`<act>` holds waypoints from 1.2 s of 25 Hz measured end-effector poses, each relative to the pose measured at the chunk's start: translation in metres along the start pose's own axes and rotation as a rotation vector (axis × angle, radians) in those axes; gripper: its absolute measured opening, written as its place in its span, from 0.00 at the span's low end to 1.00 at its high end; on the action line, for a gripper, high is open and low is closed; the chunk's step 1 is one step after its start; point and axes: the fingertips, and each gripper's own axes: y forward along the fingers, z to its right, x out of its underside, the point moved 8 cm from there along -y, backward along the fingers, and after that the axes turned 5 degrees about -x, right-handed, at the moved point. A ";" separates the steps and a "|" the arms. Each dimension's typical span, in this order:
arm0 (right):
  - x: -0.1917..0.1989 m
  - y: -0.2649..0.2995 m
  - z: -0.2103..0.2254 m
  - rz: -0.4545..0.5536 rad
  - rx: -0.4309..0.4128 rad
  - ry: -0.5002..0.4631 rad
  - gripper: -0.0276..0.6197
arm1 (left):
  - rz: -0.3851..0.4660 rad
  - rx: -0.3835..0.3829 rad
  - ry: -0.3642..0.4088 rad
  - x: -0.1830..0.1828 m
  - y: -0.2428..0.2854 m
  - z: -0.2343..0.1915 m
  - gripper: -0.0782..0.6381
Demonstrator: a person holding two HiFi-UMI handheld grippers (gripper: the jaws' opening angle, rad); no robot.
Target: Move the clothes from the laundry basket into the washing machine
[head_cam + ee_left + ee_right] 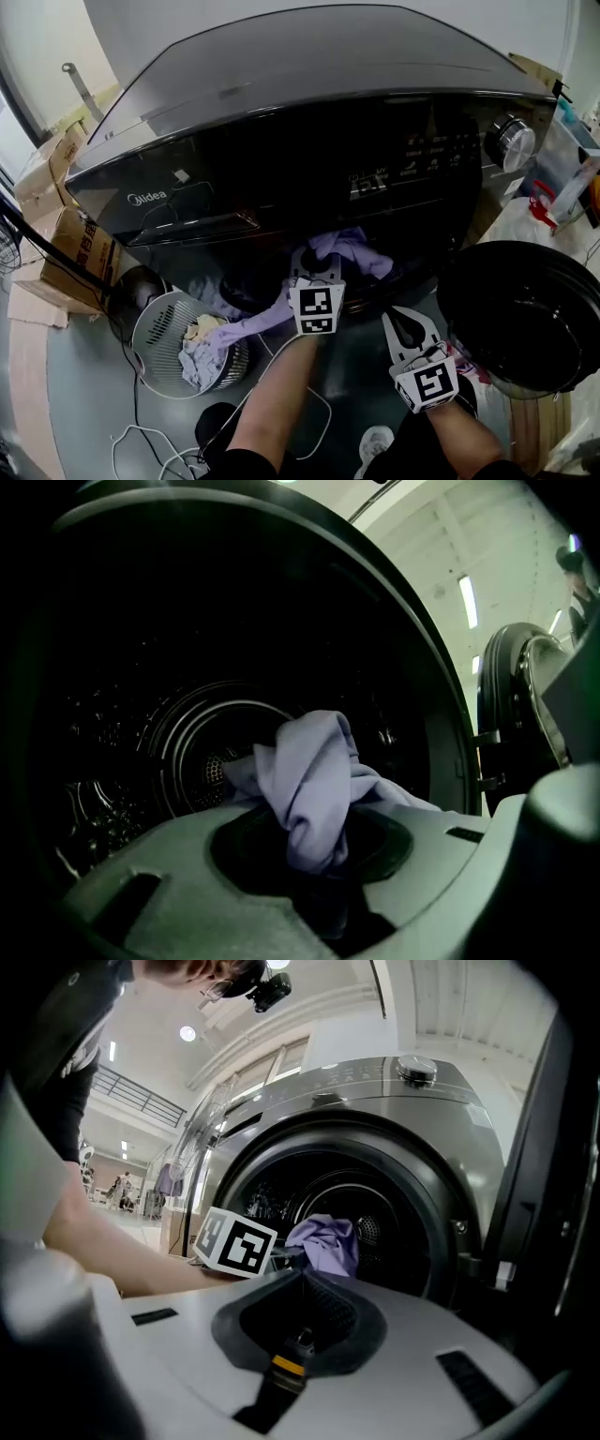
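Lilac cloth (314,780), soft and bunched, is pinched between the left claw's (317,855) jaws at the washer's (281,112) mouth. Its crumpled top sits just inside the opening, and a long tail droops back toward the basket (141,328).

Drum (187,752) behind it: ribbed, perforated metal. The washer is glossy and dark, with its round door (525,309) swung open at right.

Basket: round, grey, slotted plastic, on the floor, with pale rumpled clothes (202,352) inside.

Right claw (300,1307): jaws pressed together with nothing between them, held beside the left.
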 end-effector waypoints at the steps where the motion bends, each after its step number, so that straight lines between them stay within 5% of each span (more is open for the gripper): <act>1: 0.003 0.005 0.004 -0.002 0.012 0.008 0.06 | -0.001 -0.003 0.009 0.004 0.005 0.001 0.26; 8: 0.017 0.042 0.022 -0.001 0.070 0.031 0.06 | -0.046 -0.084 0.002 0.032 0.039 -0.016 0.27; 14: 0.020 0.048 0.026 0.000 0.076 0.018 0.06 | -0.200 -0.124 -0.065 0.055 0.081 -0.033 0.29; 20: 0.019 0.049 0.026 0.000 0.068 0.013 0.06 | -0.169 -0.030 -0.024 0.051 0.071 -0.017 0.51; 27: 0.003 0.049 0.018 0.043 0.053 0.016 0.06 | -0.052 0.028 0.061 0.022 0.023 0.008 0.54; 30: 0.001 0.050 0.015 0.033 0.035 0.046 0.06 | -0.104 0.066 0.043 0.024 0.009 0.010 0.54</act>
